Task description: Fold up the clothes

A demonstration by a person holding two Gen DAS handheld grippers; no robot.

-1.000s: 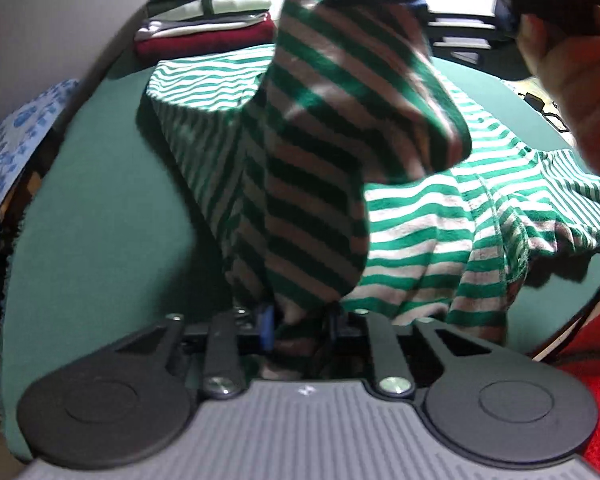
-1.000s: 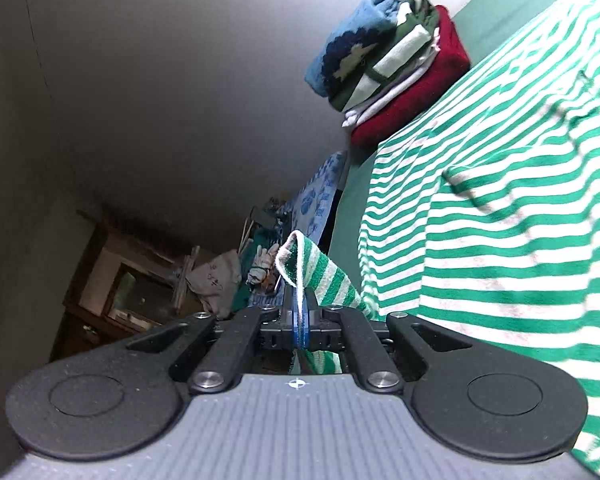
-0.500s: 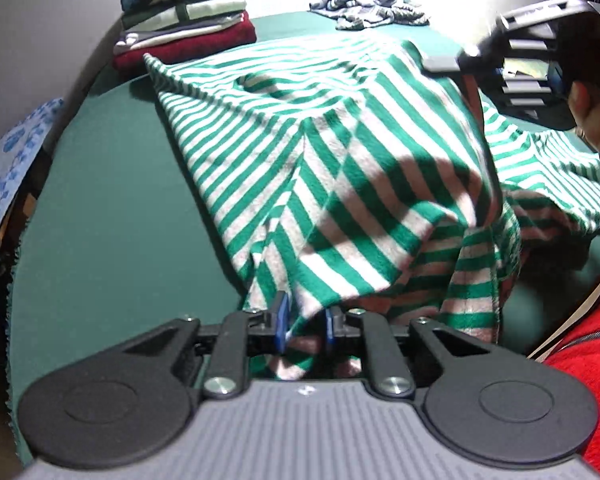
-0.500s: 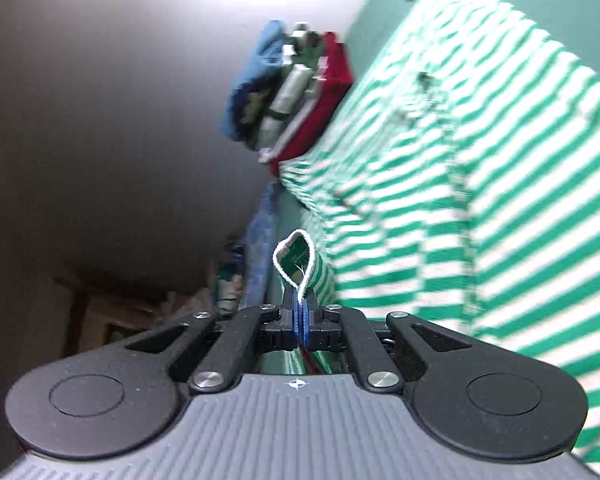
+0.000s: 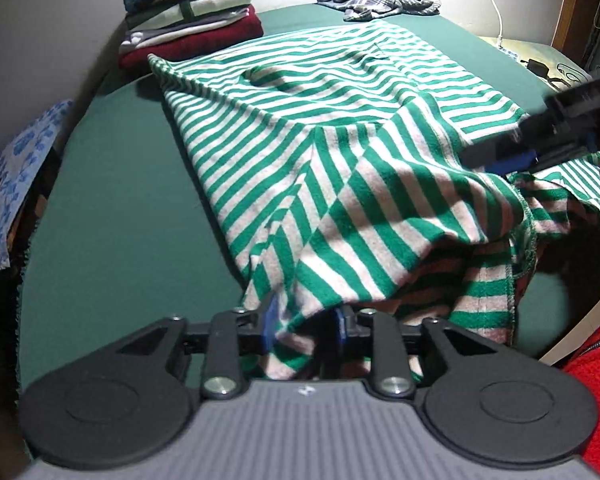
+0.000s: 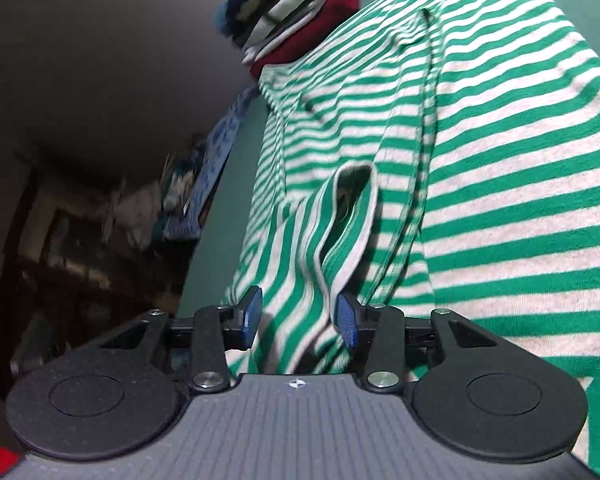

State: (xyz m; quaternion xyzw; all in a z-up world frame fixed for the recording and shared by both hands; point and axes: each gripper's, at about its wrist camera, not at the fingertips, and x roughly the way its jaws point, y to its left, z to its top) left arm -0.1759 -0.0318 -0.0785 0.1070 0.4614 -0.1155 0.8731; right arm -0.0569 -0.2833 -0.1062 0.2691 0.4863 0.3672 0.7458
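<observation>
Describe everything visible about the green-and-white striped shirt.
The green-and-white striped knit shirt lies spread on the green table cover, its near part folded over so the stripes run diagonally. Stitched hems and a looped edge show. Its far corner reaches the folded clothes stack. Cloth sits between the pads of the left claw and right claw, both opening.

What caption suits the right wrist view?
Right tool opening around green-striped shirt fabric on green table.

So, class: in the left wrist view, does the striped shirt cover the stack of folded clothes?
No, the striped shirt lies in front of the stack, which stands uncovered at the far corner.
</observation>
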